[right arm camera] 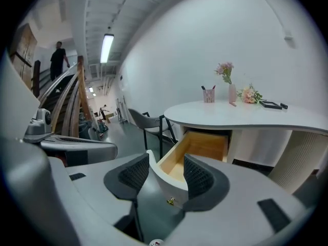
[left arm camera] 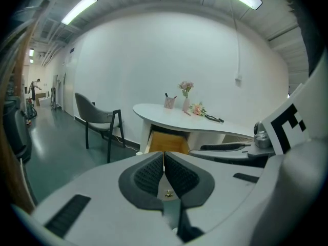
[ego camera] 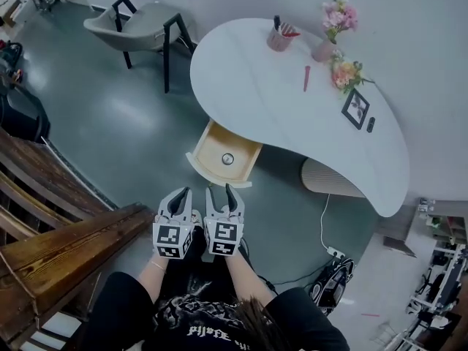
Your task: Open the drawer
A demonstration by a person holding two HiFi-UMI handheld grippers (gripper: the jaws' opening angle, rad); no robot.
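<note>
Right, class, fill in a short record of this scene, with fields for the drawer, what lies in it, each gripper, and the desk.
drawer: pulled out from under the desk, wooden inside
in drawer: one small round thing
left gripper: jaws together, nothing held
right gripper: jaws apart, drawer's front rim between them; contact cannot be told
desk: white, curved; holds a cup of pens, flowers and a frame
nearby: a chair beside the desk
</note>
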